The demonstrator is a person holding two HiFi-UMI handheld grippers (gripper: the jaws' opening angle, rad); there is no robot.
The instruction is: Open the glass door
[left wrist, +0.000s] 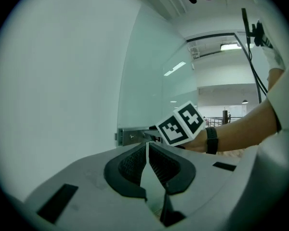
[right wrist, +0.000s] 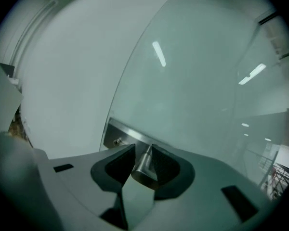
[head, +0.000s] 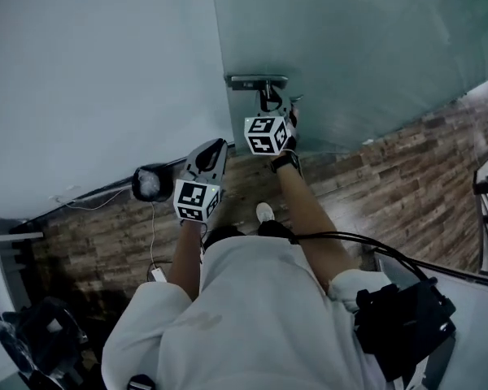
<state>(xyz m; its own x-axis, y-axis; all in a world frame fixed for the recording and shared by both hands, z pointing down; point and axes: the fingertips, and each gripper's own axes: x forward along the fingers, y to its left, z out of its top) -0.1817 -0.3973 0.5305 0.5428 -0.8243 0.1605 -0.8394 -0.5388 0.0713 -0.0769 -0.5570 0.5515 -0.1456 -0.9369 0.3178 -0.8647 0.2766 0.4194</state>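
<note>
At the upper middle of the head view, the glass door (head: 350,47) stands next to the pale wall (head: 89,71). Its edge carries a metal plate (head: 256,80) with a short handle peg (right wrist: 143,165) sticking out. The right tongs (head: 268,97) are clamped on that peg. In the right gripper view, the dark pads press on both sides of the round steel stub. The left tongs (head: 218,149) sit lower left of them, apart from the door, with their jaws drawn together on nothing.

The likeliest trouble is the grip. The peg is smooth, round and small, so a pull angled away from its axis could let it slide out of the pads and leave the door where it is. A sharp tug could also swing the glass toward the left tongs or toward the shoe (head: 264,212) on the wooden floor (head: 390,169) — both lie close to where the door's edge would pass.

By count there is one glass door, one metal plate and one handle peg. There are two tongs, each with one marker cube (head: 268,134), plus one wristwatch (head: 285,162) and one shoe in view.
</note>
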